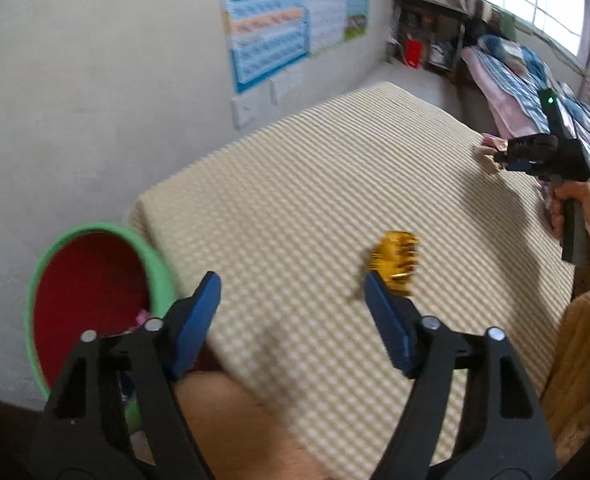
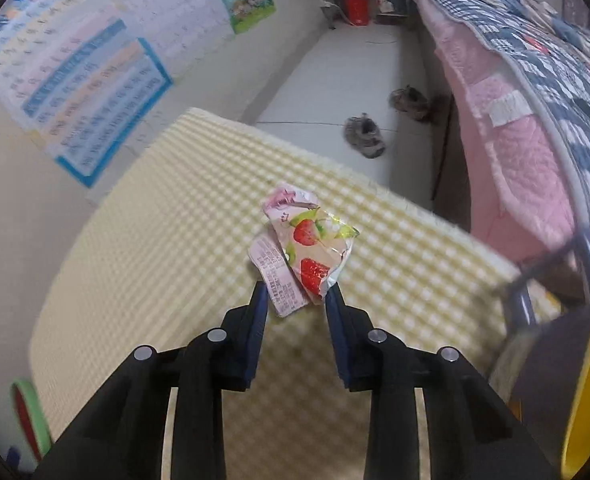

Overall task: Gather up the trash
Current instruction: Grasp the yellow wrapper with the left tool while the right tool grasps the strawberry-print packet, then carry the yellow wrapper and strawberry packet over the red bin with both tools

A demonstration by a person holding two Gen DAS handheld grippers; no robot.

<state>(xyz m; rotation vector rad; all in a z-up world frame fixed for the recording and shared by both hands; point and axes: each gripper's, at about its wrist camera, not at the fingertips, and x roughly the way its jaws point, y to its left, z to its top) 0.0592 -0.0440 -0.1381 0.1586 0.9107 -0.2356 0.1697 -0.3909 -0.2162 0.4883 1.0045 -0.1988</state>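
Cream waffle-textured foam (image 1: 335, 184) fills the middle of both views, set against a pale wall with posters (image 2: 87, 92) at upper left. A bed (image 2: 535, 100) with a pink and blue quilt runs down the right side of the right wrist view, and two slippers (image 2: 365, 136) lie on the white floor beyond the foam's far edge. A green bin (image 1: 95, 292) with a red inside stands at lower left of the left wrist view, beside the foam's near corner. The left gripper (image 1: 293, 284) is spread wide with nothing between its fingers; a gold wrapper (image 1: 395, 260), blurred, lies on the foam just past the right-hand fingertip. The right gripper (image 2: 297, 294) pinches the lower end of a strawberry wrapper (image 2: 303, 240), whose long axis runs up the frame, away from the fingers and leaning slightly left.
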